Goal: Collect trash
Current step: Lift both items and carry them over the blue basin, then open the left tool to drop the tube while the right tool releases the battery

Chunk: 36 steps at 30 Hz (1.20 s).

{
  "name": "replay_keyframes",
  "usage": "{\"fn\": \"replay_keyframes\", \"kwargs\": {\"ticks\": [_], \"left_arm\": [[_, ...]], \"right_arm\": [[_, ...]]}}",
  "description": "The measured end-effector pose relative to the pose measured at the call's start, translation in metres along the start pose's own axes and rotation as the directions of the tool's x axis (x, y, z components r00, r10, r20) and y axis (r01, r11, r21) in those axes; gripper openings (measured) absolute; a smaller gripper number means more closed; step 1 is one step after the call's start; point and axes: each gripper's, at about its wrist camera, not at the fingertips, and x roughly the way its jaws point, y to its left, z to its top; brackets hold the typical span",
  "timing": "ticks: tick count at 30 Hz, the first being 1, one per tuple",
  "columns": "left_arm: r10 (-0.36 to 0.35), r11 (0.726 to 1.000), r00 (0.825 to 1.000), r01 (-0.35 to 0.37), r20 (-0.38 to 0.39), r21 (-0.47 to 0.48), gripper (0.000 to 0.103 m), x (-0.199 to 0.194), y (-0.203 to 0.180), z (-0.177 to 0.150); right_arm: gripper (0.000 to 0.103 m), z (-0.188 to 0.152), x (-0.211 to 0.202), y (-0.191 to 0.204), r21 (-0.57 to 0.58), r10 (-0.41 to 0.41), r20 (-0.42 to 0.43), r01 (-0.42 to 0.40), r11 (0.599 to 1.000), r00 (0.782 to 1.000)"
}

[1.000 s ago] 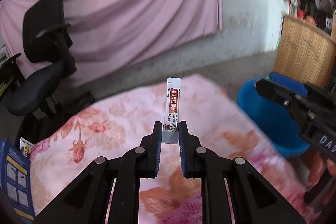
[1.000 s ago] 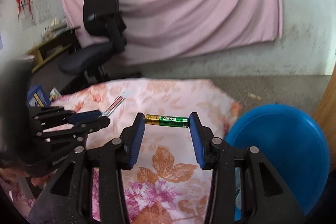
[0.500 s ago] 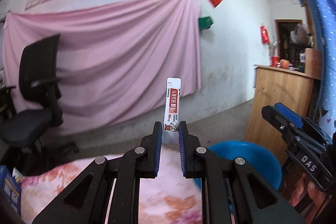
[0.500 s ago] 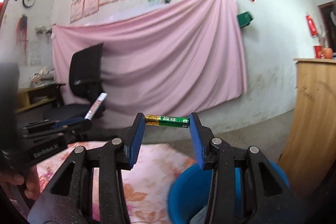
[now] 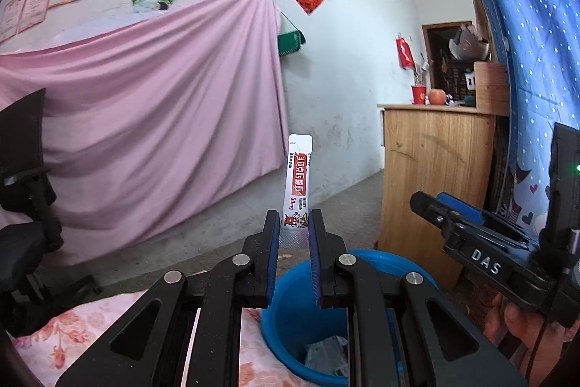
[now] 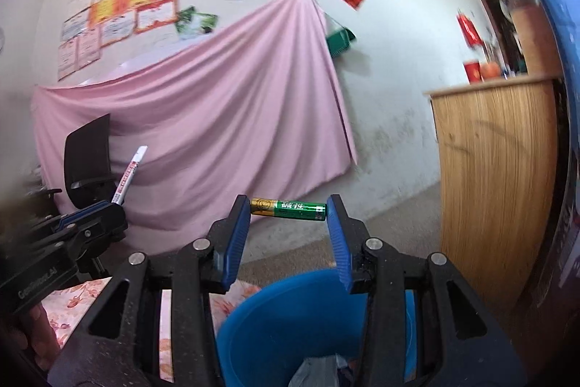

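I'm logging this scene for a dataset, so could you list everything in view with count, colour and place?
sachet: 1, white and red, upright in the left gripper
battery: 1, green and gold, crosswise in the right gripper
bin: 1, blue, on the floor below both grippers, some trash inside
floral cloth: 1, pink and orange, lower left
pink sheet: 1, hung on the back wall
office chair: 1, black, far left
wooden counter: 1, light brown, right
red cup: 1, on the counter
blue dotted fabric: 1, far right
left gripper: 1, black, blue pads
right gripper: 1, black, blue pads
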Motion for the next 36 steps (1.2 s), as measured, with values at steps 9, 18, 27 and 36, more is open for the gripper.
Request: {"fn": "replay_keyframes", "kwargs": {"ticks": [9,18,27,36], "left_arm": [[-0.027,1.0,0.993,0.029,-0.113,0.012,0.013,0.026,-0.014,-0.012],[-0.059,0.998,0.967,0.053,-0.248,-0.031,0.013,0.046,-0.015,-0.022],[-0.106,0.992,0.93,0.075,-0.352,-0.101,0.013,0.058,-0.008,-0.026],[-0.106,0.986,0.913,0.044,-0.394,-0.164,0.013,0.061,0.007,-0.025]], "right_arm": [[0.071,-0.015,0.015,-0.034,0.092,-0.039,-0.119,0.05,0.995,0.992],[0.071,-0.024,0.027,-0.047,0.117,-0.05,-0.191,0.074,0.99,0.98],[0.071,-0.031,0.038,-0.05,0.116,-0.045,-0.257,0.077,0.99,0.965],[0.072,-0.038,0.046,-0.047,0.104,-0.032,-0.302,0.067,0.992,0.953]]}}
